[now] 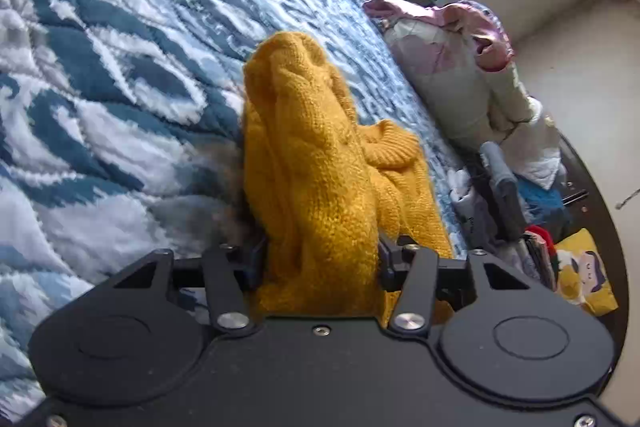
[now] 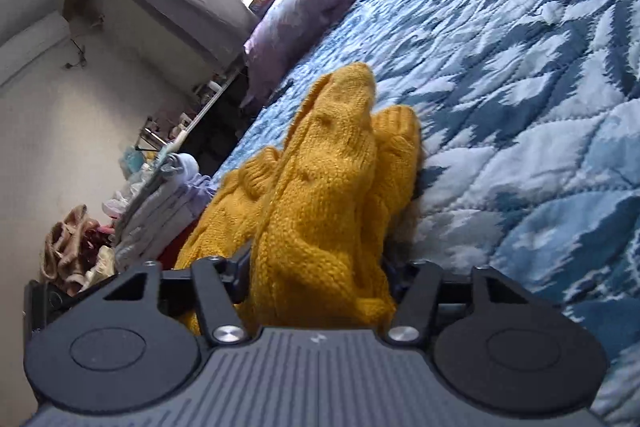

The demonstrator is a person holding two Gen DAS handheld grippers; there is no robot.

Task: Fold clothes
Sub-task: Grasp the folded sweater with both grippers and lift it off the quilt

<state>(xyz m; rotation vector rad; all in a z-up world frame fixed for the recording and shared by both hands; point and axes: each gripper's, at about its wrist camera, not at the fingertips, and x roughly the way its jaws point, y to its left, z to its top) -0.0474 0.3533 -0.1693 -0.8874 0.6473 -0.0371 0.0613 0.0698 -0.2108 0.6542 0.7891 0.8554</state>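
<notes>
A mustard yellow knit sweater (image 1: pixel 320 163) is bunched over my left gripper (image 1: pixel 320 259), which is shut on its fabric; the fingers are hidden under the knit. The same sweater (image 2: pixel 320 195) is draped over my right gripper (image 2: pixel 320 275), also shut on it with the fingers covered. Both hold it just above the blue and white quilted bedspread (image 1: pixel 120 87), which also shows in the right wrist view (image 2: pixel 520 107). A ribbed cuff (image 1: pixel 394 147) hangs to the right.
A pile of pink and white laundry (image 1: pixel 460 67) and other clothes (image 1: pixel 520 211) lie beside the bed. A lilac pillow (image 2: pixel 304 15) sits by the headboard. More folded clothes (image 2: pixel 160 203) are stacked at the bed's left edge.
</notes>
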